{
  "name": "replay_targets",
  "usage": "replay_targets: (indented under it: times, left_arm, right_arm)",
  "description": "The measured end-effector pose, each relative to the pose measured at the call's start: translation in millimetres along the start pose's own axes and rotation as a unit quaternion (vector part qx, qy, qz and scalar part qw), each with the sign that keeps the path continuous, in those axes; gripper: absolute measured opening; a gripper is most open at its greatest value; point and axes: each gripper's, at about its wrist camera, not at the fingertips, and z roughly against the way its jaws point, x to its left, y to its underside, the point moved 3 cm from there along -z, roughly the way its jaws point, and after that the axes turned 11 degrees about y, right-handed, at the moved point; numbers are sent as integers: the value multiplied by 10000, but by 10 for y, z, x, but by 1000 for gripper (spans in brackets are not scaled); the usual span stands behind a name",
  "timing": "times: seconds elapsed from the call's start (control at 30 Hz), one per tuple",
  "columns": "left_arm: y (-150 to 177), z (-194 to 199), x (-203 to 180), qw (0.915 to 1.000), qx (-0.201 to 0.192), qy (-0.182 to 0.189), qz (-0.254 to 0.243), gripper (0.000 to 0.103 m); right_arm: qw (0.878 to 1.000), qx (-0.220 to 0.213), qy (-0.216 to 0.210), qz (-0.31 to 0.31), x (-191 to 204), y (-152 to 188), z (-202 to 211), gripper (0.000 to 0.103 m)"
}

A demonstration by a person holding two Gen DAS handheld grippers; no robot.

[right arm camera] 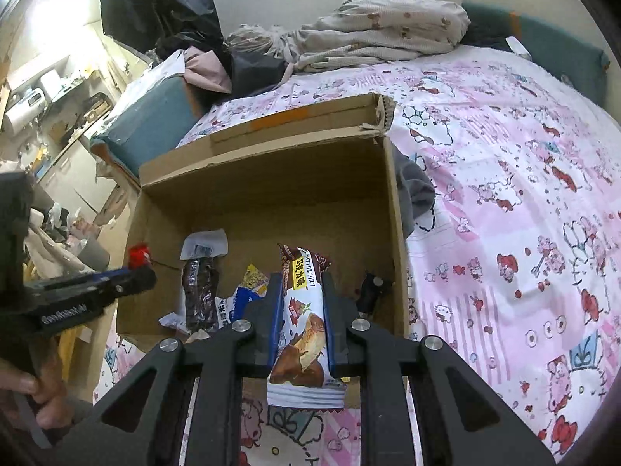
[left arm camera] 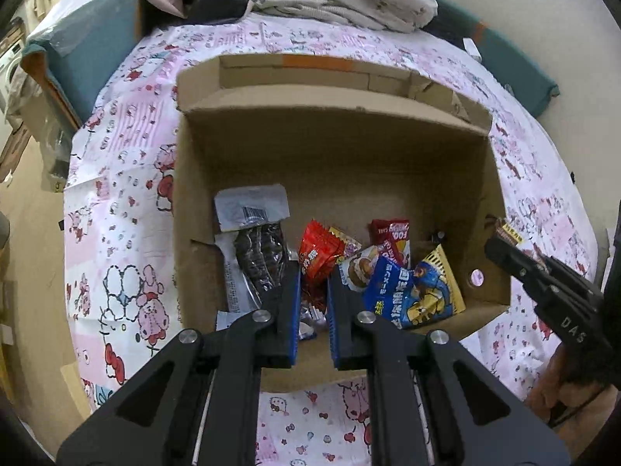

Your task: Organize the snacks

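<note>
1. Black gripper fingers with blue pads fill the bottom of both wrist views, each pointing steeply down toward an open cardboard box (left arm camera: 194, 202) on a pink cartoon-print bedsheet (left arm camera: 116, 194).
2. At lower centre of its own view, the left gripper (left arm camera: 313, 287) is clenched on a small red candy wrapper (left arm camera: 318, 258), whose top sticks up past the fingertips over the box floor.
3. At lower centre of the right wrist view, the right gripper (right arm camera: 300, 291) is clamped on a brown-and-white cake bar wrapper (right arm camera: 302, 330); the wrapper stands lengthwise between the pads, its lower end hanging over the near box edge.
4. Each gripper also shows in the other's view: the right one enters from the right edge of the left view, the left one from the left edge of the right view, with a hand (right arm camera: 35, 392) wrapped round its handle at lower left.
5. Inside the box lie a clear pack of dark snacks (left arm camera: 256, 256) at the left and a blue-and-yellow snack bag (left arm camera: 411, 295) with other packets at the right.
</note>
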Motion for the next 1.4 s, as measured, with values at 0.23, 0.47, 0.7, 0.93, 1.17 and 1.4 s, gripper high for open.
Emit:
replay_targets:
  times: [0.23,0.47,0.7,0.93,1.17,1.4]
  left_arm:
    - [39,-103,41,10000,59,-79,14,10]
    - [40,-111,19,9997,39,-190,-111,10]
    - [60,-22,-32,9998,-88,-174,-35,57]
    - [55,127,-82,9985,-347,-372,-189,80]
    - [41,331,-23,9956,-725,-586,-96,80]
    - [105,648,-10,9913,-1134,-673,-13,80]
  right_arm:
    - [9997,172,136,-86,-79,30,-121,19]
    - [9998,111,146,-98,-60,25,-107,21]
    - [9997,33,51,-252,-91,-6,-61,22]
    - [9984,-130,-55,-551,-115,-48,44,93]
    - [9977,-431,-90,-523,-95,-115,229,94]
    - [9971,-708,-171,-239,28,-29,608,99]
